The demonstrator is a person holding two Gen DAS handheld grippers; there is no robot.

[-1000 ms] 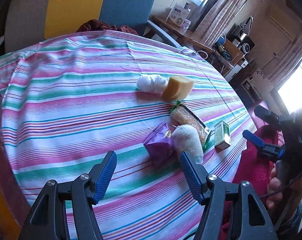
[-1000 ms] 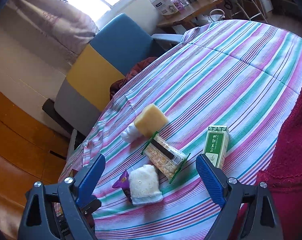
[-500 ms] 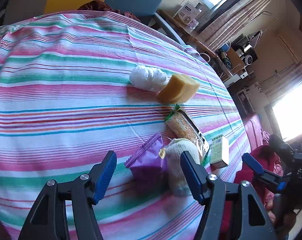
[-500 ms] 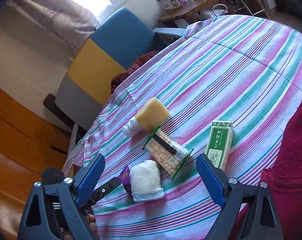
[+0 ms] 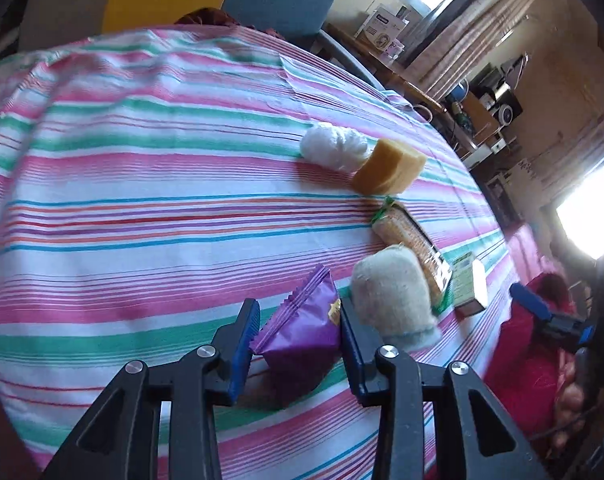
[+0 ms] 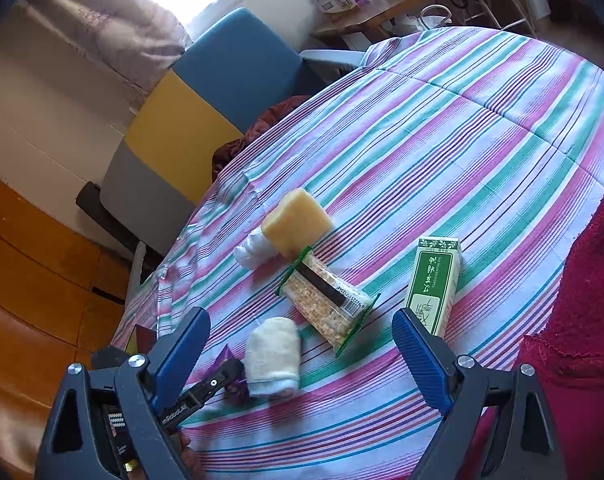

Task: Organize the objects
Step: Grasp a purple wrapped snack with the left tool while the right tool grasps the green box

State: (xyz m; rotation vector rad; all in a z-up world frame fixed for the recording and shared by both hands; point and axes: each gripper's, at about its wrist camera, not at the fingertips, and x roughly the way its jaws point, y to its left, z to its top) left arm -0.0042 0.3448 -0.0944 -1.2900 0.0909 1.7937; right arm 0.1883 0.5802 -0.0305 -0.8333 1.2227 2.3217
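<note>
Since the frame half a second back, I have brought the left gripper [image 5: 297, 340] down and forward, and its 2 blue pads now bracket the purple snack packet [image 5: 302, 332], narrowed from their earlier spread. The pads touch or nearly touch the packet's sides; I cannot tell whether they are pinching it yet. The packet sits on the striped surface [image 5: 141, 208] at my near edge, just beside the white rolled cloth [image 5: 390, 292].

I judge the packet light, air-puffed and slick, with crushable contents, so I would take it across the middle of its body with a gentle squeeze, not by the crimped end.

My right gripper [image 6: 302, 356] hangs spread wide and empty above the corn packet [image 6: 326, 304], with the green carton [image 6: 434, 284] just beside its right finger.

I see no bin, tray or basket; the 2 sealed packets and the closed carton are the only containers, and the carton's contents are hidden.
</note>
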